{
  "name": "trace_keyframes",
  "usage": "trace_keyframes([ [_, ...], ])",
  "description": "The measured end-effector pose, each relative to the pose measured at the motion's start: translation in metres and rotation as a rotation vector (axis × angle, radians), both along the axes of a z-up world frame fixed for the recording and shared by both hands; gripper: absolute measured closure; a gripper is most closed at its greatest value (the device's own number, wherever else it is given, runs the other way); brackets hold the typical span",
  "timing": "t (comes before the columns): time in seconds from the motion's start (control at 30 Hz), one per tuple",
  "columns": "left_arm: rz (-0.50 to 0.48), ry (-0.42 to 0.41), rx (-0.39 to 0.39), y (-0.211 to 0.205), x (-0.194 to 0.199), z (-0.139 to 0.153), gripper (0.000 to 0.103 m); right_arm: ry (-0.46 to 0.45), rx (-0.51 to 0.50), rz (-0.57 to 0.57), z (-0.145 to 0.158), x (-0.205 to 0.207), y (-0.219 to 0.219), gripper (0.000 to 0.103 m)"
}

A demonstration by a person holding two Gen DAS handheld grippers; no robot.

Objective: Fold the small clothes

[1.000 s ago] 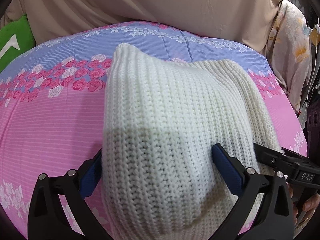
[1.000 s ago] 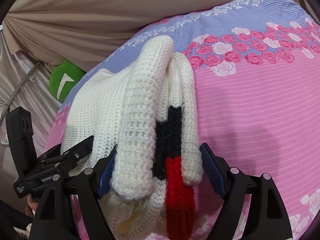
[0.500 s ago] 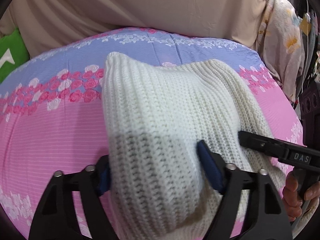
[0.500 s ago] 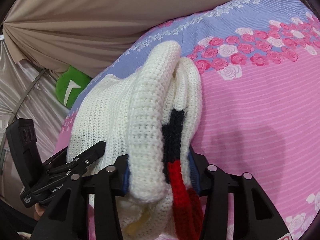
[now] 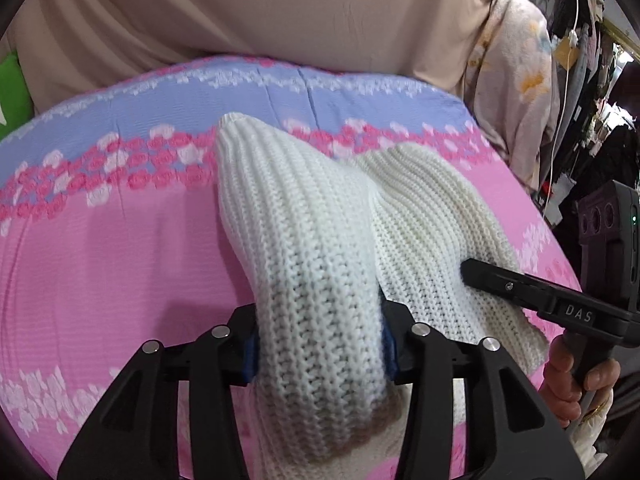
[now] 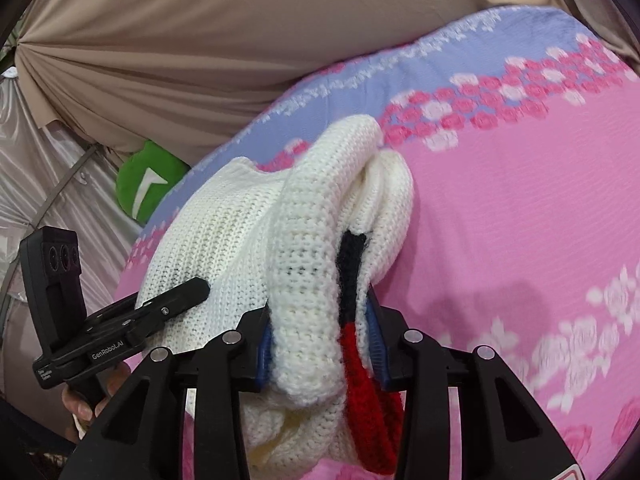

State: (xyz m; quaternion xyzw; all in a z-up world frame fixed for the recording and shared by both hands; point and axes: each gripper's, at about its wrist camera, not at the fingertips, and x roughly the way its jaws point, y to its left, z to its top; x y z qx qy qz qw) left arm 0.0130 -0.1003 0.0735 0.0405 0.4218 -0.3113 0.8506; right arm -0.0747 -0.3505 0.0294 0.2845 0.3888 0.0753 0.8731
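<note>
Left wrist view shows our left gripper (image 5: 320, 340) with its blue pads pressed into a bunched fold of the cream-white chunky-knit sweater (image 5: 304, 248); its jaws have just been closing, and the knit is now pinched between them. Right wrist view shows our right gripper (image 6: 322, 344) likewise clamped, its jaws also having just been closing, on the thick rolled white hem and the black-and-red knitted stripe (image 6: 354, 320) beside it. The sweater lies on the pink and lilac rose-patterned bedspread (image 5: 100, 260), its near edge raised in both grips and its far end resting on the cover.

We judge the step in hand to be carrying the near edge over toward the far end. To do it well, we advise:
- raising both grippers together and level, so the edge stays straight;
- keeping both pinches firm, since bulky knit can slide out;
- laying the edge down squarely before releasing, as the layers in the right grip look uneven.

Legible writing: "DAS" on the black body of the right tool seen at the right of the left view; "GenRobot.AI" on the left tool seen at the left of the right view, with a smaller label below it too small to read. A green cushion (image 6: 150, 182) at far left bears a white mark, not readable as text.
</note>
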Motion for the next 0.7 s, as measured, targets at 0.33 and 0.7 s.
trace_keyframes([
  [0.33,0.018,0.083,-0.069,0.004,0.022,-0.035,0.022,0.057,0.077,-0.025,-0.034,0.007,-0.009,0.047],
  [0.7,-0.06,-0.058,-0.185,0.026,0.009,0.043,0.061,-0.19,-0.115,0.003,0.068,-0.005,0.028,0.068],
])
